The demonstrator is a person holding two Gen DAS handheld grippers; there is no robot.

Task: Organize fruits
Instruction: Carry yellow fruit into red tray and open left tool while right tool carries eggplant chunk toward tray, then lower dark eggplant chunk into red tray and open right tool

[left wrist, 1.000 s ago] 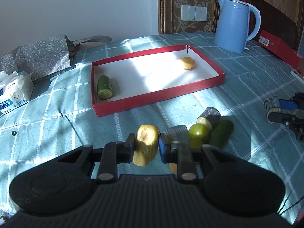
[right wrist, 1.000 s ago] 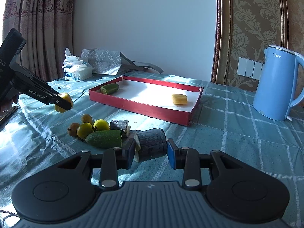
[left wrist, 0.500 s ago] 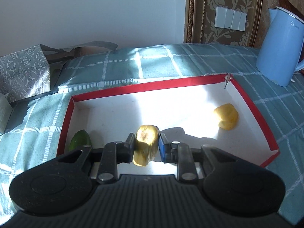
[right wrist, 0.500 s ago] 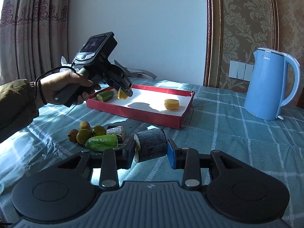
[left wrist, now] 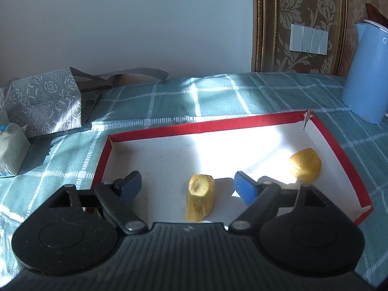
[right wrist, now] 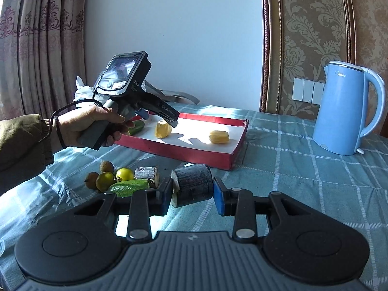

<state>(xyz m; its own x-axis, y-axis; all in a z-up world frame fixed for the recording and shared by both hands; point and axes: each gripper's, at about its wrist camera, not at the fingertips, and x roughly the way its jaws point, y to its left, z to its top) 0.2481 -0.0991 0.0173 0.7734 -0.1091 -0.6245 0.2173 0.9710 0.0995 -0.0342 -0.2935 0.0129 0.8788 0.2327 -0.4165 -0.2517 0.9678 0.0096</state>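
Red-rimmed white tray (left wrist: pixel 339 150), teal checked cloth (left wrist: pixel 194 101), blue kettle (right wrist: pixel 344 111).

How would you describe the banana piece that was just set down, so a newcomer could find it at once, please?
Find the red-rimmed white tray on the teal checked cloth. Two yellow pieces lie inside it; the one meant is the banana chunk standing upright between the open left tool's blue pads, not the rounder piece near the tray's right wall.

Matt woven checked tablecloth (left wrist: pixel 218 97), glossy smooth plastic kettle (right wrist: pixel 344 111), matt cardboard tray (left wrist: pixel 339 150).
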